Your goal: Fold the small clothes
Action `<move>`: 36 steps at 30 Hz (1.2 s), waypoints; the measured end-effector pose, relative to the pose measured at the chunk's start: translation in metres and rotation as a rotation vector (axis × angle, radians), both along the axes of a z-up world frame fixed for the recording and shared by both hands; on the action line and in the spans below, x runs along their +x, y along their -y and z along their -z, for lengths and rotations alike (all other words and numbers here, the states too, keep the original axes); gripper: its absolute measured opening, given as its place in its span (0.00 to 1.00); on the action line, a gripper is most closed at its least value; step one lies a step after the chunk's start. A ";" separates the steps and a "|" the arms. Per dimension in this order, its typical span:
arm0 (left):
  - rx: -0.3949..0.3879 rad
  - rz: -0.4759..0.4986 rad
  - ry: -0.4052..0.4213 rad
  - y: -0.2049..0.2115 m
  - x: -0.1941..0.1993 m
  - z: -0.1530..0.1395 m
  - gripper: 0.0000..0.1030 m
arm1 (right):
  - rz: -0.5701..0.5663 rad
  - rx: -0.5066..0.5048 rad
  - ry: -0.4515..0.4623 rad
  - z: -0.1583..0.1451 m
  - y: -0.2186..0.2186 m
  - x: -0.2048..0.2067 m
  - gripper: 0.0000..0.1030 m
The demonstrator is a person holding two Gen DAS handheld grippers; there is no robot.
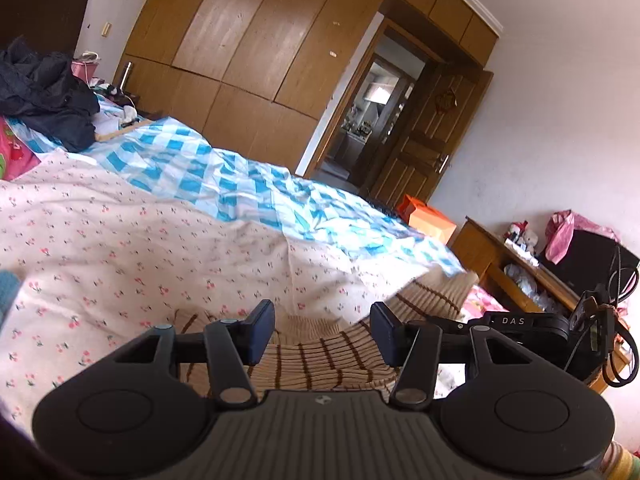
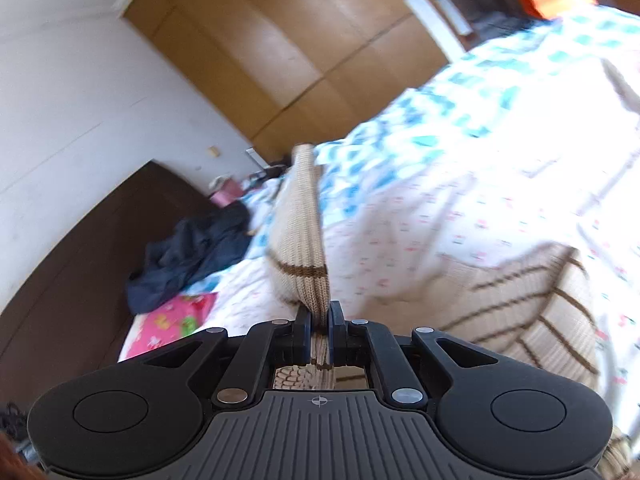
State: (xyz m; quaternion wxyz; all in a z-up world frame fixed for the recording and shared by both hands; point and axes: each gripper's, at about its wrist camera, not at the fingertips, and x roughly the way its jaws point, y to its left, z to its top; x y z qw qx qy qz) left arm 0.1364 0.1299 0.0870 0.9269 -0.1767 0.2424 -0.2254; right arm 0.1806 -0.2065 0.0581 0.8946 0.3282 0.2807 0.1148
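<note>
Two claws, one sweater. Nearest in the left view, at 6 o'clock: left claw spread wide, pads apart over the striped knit and pinching nothing. Just under it, at 6 o'clock, lying flat on the flowered sheet: sweater, reaching toward 3 o'clock.

Nearest in the right view, at 6 o'clock: right claw pressed together on a narrow strip of the knit, probably the sleeve. Body of the sweater there at 4 o'clock, resting on the sheet.

For the step in hand, judged as folding the sleeve over the body:
- Keep the right pinch firm, close to the cuff.
- Carry the sleeve low across to the body, without a hard pull, or the whole knit will slide.
- Bring the left claw down on the body or shoulder as an anchor.
- Lay the sleeve flat, then let go.

Long axis of the sleeve: from 6 toward 12 o'clock in the right view, raised and standing on edge, free end pointing away. Long axis of the body in the left view: roughly 7 to 3 o'clock.

Farther off: checked cover at 11 o'clock, dark clothes at 10 o'clock, wardrobe at 12 o'clock.
</note>
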 end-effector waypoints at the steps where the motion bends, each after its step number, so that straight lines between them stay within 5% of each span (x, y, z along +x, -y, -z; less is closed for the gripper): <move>1: 0.022 0.006 -0.017 0.010 0.002 0.008 0.54 | 0.038 0.002 -0.045 0.014 0.013 -0.004 0.08; 4: 0.093 0.027 -0.096 0.039 0.006 0.038 0.54 | 0.081 -0.028 -0.153 0.050 0.029 -0.009 0.08; 9: 0.223 0.043 -0.156 0.066 -0.001 0.070 0.54 | 0.107 0.020 -0.209 0.088 0.042 -0.015 0.13; 17: 0.347 -0.143 -0.230 0.042 0.021 0.102 0.54 | 0.122 0.094 -0.192 0.099 0.054 -0.019 0.32; 19: 0.317 -0.165 -0.248 0.033 0.021 0.107 0.54 | 0.134 0.099 -0.197 0.101 0.053 -0.014 0.32; 21: 0.296 -0.166 -0.256 0.031 0.018 0.109 0.54 | 0.121 0.061 -0.219 0.103 0.046 -0.004 0.16; 24: 0.313 -0.160 -0.244 0.031 0.016 0.109 0.54 | 0.116 0.026 -0.234 0.101 0.036 0.007 0.09; 28: 0.285 -0.202 -0.227 0.024 0.027 0.098 0.54 | 0.089 -0.010 -0.190 0.080 0.028 0.020 0.07; 32: 0.264 -0.297 -0.117 0.017 0.024 0.075 0.54 | 0.061 0.012 0.013 0.032 0.021 0.017 0.07; 36: 0.286 -0.295 -0.171 0.013 0.021 0.090 0.54 | 0.063 -0.026 0.052 0.033 0.020 0.005 0.07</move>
